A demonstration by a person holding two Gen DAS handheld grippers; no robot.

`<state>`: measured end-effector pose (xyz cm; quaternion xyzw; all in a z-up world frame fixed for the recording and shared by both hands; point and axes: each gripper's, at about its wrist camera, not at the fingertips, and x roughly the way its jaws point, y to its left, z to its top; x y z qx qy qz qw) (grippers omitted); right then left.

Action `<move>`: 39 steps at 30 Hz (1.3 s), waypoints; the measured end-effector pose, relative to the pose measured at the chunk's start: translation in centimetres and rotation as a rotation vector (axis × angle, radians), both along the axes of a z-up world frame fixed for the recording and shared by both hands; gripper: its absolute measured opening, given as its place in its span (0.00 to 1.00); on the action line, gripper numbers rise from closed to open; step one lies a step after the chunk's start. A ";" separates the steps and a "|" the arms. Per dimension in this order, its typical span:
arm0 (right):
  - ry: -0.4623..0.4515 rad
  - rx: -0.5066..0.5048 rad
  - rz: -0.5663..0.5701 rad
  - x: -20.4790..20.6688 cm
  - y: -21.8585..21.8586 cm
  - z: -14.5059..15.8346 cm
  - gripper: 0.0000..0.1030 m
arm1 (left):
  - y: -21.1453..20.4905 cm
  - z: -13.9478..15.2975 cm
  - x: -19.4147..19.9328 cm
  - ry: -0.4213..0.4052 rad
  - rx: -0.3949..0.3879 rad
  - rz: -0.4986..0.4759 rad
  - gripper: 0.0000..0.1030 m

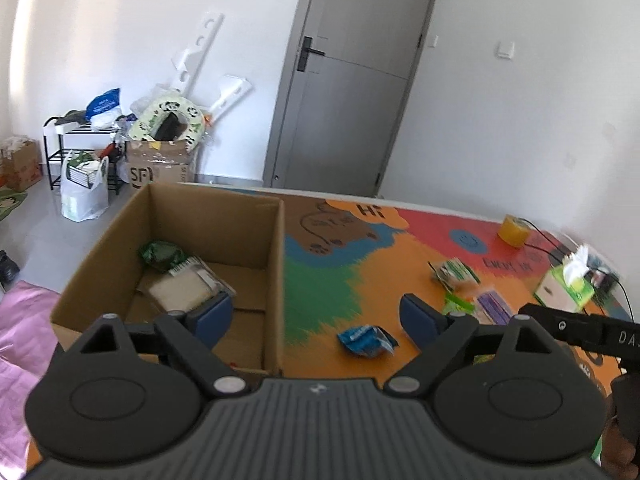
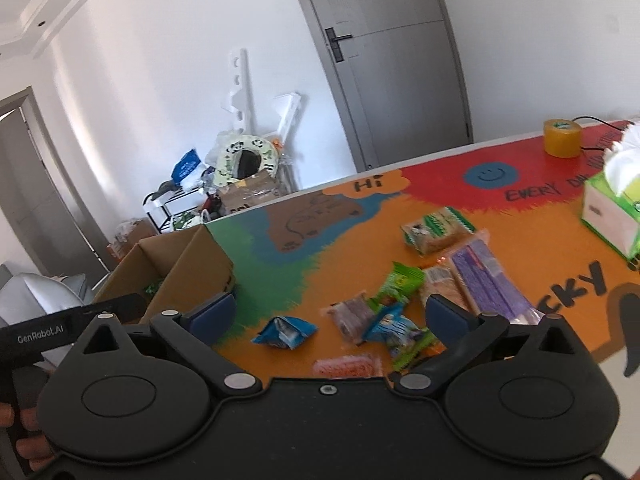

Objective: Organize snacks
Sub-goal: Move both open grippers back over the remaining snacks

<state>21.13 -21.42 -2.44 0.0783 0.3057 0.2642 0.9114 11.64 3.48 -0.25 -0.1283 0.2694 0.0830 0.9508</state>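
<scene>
An open cardboard box [image 1: 276,264] stands at the left end of the colourful table. It holds a green packet [image 1: 160,254] and a clear pack of pale biscuits [image 1: 184,290]. My left gripper [image 1: 316,316] is open and empty, its left finger over the box and its right over the table. A blue packet [image 1: 366,340] lies just right of the box. My right gripper [image 2: 328,316] is wide open and empty above the loose snacks: the blue packet [image 2: 284,332], a brown one [image 2: 354,316], a green one [image 2: 402,282], a purple pack [image 2: 488,280] and a pink one [image 2: 346,366].
A green tissue box [image 2: 608,216] and a yellow tape roll [image 2: 562,138] with a black cable sit at the table's far right. A striped biscuit pack [image 2: 436,230] lies behind the pile. Pink cloth [image 1: 20,320] lies left of the box. Floor clutter and a grey door are beyond.
</scene>
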 end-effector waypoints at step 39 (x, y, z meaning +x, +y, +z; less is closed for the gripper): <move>0.057 -0.037 -0.197 -0.6 -8.4 -5.3 0.93 | -8.4 -4.9 4.5 0.078 0.023 -0.261 0.84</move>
